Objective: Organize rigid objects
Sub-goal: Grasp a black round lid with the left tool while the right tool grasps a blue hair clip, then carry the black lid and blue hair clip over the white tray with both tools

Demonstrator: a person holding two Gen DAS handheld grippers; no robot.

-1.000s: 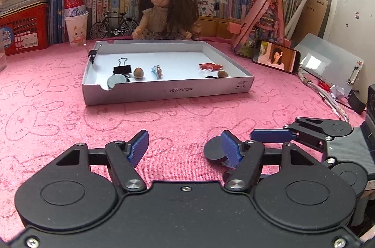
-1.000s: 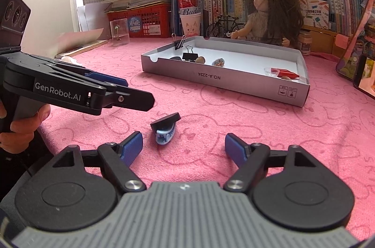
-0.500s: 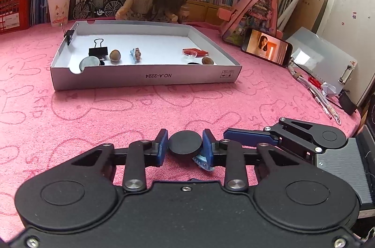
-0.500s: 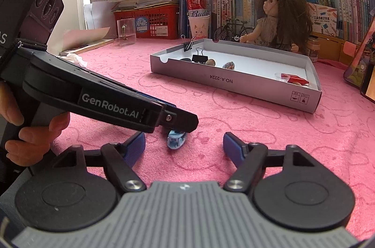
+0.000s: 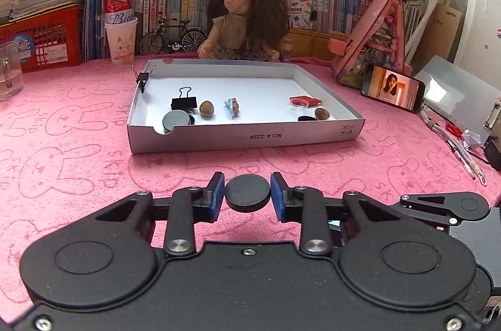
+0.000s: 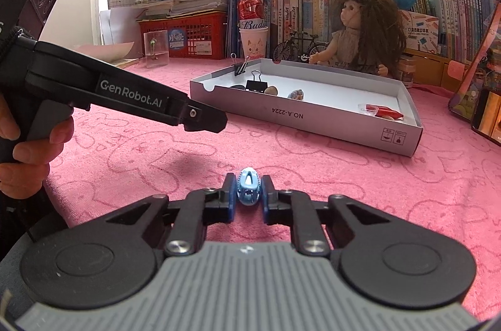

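Observation:
In the left wrist view my left gripper (image 5: 247, 192) is shut on a black round disc (image 5: 247, 191), lifted a little over the pink cloth. In the right wrist view my right gripper (image 6: 248, 191) is shut on a small blue oval toy (image 6: 249, 185) low over the cloth. The left gripper's body (image 6: 125, 96) crosses the right wrist view from the left, held by a hand (image 6: 28, 149). Ahead lies the white shallow box (image 5: 244, 137) holding a black binder clip (image 5: 184, 102), another black disc (image 5: 175, 120), two brown nuts, a small blue piece (image 5: 232, 107) and a red piece (image 5: 305, 101).
A doll (image 5: 247, 18) sits behind the box before a wall of books. A paper cup with a red can (image 5: 120, 30), a red basket (image 5: 40, 40), a clear cup (image 5: 9, 71), a phone (image 5: 393, 88) and pens (image 5: 460, 149) ring the pink cloth.
My left gripper closed on the black disc and raised it off the cloth. My right gripper closed on the blue toy that lay beneath the disc.

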